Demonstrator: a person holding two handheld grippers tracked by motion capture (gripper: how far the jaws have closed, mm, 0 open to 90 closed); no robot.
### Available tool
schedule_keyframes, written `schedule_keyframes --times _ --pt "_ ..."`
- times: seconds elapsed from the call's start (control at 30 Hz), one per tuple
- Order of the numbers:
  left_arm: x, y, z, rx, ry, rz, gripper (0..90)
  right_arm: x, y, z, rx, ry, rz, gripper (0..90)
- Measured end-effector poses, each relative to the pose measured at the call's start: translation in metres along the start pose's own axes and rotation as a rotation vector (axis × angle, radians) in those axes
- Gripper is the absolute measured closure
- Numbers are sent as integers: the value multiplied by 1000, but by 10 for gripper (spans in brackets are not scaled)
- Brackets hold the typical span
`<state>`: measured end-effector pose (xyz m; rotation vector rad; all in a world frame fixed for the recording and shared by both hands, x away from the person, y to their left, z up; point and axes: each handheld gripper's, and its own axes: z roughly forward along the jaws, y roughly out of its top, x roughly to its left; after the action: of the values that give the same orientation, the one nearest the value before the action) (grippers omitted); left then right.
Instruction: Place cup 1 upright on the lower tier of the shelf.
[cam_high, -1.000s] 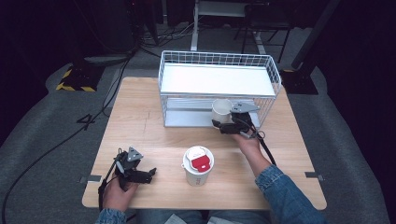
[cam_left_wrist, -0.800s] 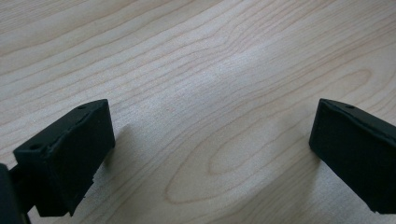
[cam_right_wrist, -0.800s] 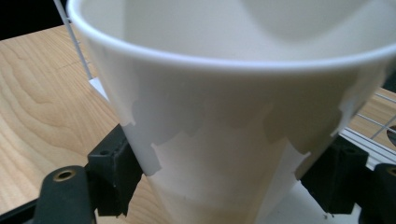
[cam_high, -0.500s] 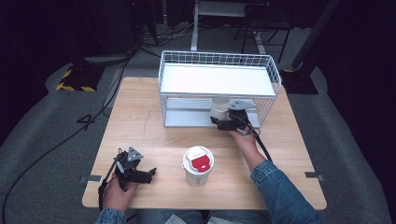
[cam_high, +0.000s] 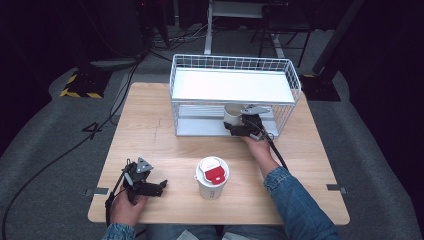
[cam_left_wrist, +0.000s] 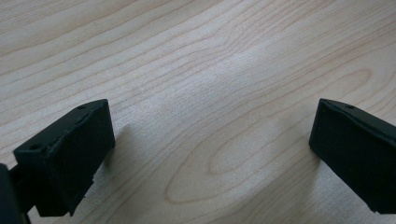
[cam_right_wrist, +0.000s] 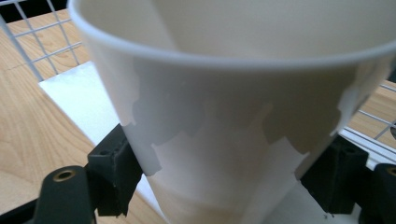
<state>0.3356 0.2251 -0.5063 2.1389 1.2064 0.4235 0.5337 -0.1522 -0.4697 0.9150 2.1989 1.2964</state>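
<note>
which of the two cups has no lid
The white cup held by the right gripper at the wire rack; the other cup has a white-and-red lid.

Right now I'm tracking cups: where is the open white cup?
In the high view, the open white cup sits in the right gripper, on the wire rack's lower shelf.

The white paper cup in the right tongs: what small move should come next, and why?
Probably lower it a little further onto the rack's lower shelf, then open. The right tongs grip the white paper cup by its sides, already under the wire rack's top shelf, and whether its base rests on the lower shelf cannot be told.
</note>
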Motion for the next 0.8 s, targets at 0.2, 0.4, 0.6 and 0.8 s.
schedule_keyframes --times 0.2,0.4,0.6,0.8 --pt "0 0 0 0 0 0 7 0 -1 8 21 -5 -1 228" --pt "0 0 0 2 -1 1 7 -1 -3 11 17 -3 15 228" --pt "0 0 0 0 0 0 7 -3 -5 12 25 -5 23 227" --pt "0 0 0 0 0 0 7 -4 -6 13 31 -6 24 226"
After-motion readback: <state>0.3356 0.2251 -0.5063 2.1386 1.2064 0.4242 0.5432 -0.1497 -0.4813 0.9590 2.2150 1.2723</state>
